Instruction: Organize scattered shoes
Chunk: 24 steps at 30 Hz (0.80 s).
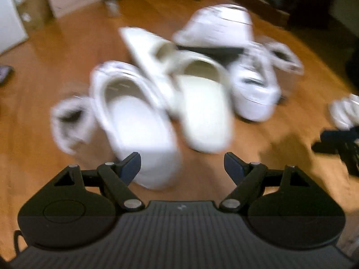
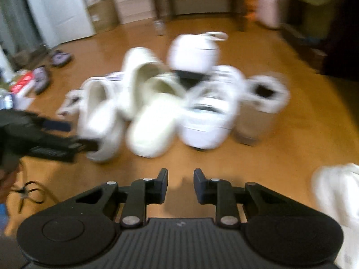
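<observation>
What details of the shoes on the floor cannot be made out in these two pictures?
- Both views: motion blur smears the pile of white shoes; laces, markings and pairs are unreadable.
- Left wrist view: the left hand-held gripper covers the toe of the nearest shoe.
- Right wrist view: the white object is cut by the right edge; the purple shoes are too small and blurred.

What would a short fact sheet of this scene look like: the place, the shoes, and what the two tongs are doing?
place: wooden floor of a room
shoes: white shoes in a jumbled pile, some tipped over; picture blurred
nearest shoe: white slip-on just ahead of the left tongs
left tongs: open, empty
right tongs: narrow gap, nothing between them
apart from pile: white item at right edge
</observation>
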### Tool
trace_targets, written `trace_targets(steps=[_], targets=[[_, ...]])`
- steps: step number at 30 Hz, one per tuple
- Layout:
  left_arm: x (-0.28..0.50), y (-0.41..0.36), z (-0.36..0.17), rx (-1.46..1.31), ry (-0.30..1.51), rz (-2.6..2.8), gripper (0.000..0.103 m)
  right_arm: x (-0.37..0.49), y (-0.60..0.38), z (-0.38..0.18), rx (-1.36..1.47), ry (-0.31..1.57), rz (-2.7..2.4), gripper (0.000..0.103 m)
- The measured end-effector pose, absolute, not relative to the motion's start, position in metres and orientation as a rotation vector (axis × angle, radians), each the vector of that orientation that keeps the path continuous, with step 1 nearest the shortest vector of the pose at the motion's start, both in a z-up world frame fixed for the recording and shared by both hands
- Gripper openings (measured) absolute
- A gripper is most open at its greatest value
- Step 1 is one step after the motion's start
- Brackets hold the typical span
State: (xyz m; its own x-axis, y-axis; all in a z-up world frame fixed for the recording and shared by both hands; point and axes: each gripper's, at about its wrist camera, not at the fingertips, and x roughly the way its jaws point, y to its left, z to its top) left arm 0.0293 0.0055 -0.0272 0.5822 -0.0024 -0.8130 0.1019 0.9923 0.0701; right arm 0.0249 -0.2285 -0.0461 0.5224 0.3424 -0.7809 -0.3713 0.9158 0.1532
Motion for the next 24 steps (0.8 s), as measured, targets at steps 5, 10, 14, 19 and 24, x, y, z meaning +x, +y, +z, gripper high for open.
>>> trace_targets(steps=[5, 10, 14, 19, 24], targets=[[0.057, 0.033, -0.029, 0.253, 0.905, 0.029, 0.071, 0.034, -0.183, -0.039, 0.026, 0.916, 0.516, 0.028], [0.08, 0.041, -0.042, 0.374, 0.897, 0.069, 0.077, 0.041, -0.192, -0.054, 0.171, 0.949, 0.552, 0.031], [0.103, 0.045, -0.056, 0.414, 0.879, 0.079, 0.08, 0.048, -0.203, -0.067, 0.327, 0.983, 0.566, 0.031], [0.13, 0.044, -0.074, 0.439, 0.893, 0.107, 0.081, 0.053, -0.206, -0.081, 0.339, 1.008, 0.555, 0.031], [0.148, 0.044, -0.085, 0.389, 0.928, 0.12, 0.081, 0.058, -0.213, -0.087, 0.389, 1.022, 0.573, 0.031]])
